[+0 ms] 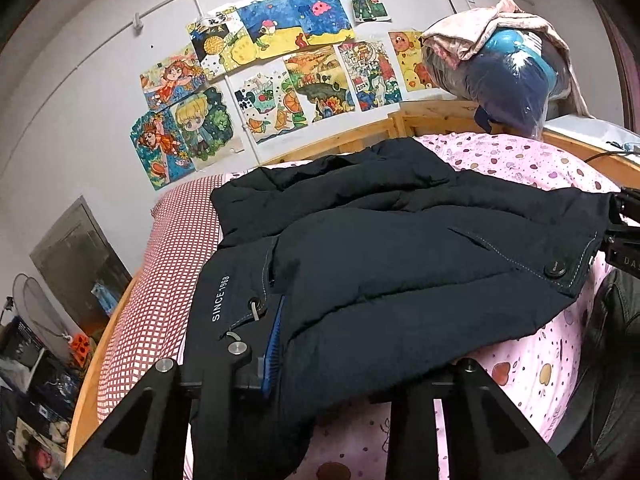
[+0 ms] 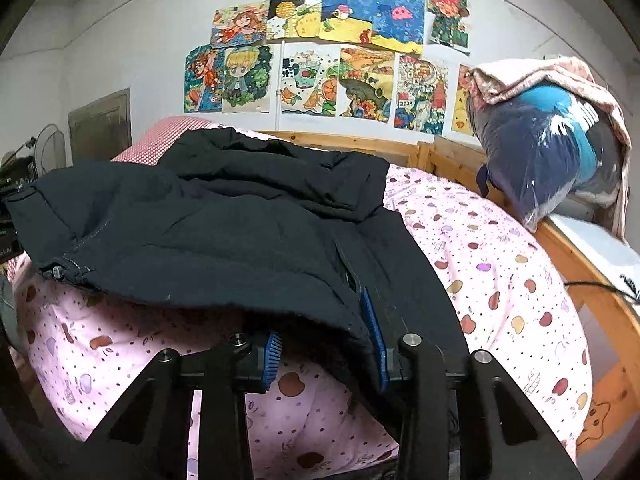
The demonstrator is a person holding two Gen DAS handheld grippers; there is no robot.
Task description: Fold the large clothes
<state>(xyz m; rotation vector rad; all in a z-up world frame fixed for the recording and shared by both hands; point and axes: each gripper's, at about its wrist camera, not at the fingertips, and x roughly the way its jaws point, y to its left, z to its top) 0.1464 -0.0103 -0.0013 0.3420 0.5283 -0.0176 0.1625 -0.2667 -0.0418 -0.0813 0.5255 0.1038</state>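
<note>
The dark puffer jacket point(image 1: 400, 264) is lying across the pink fruit-print quilt point(image 2: 492, 272) on the wooden bed point(image 2: 592, 304), one front panel doubled over the other. The left gripper point(image 1: 352, 376) is standing wide, fabric draping between its fingers, likely pinning the near hem. The right gripper point(image 2: 324, 356) is sitting half-open around the bottom edge, probably placed there to square up the fold.
</note>
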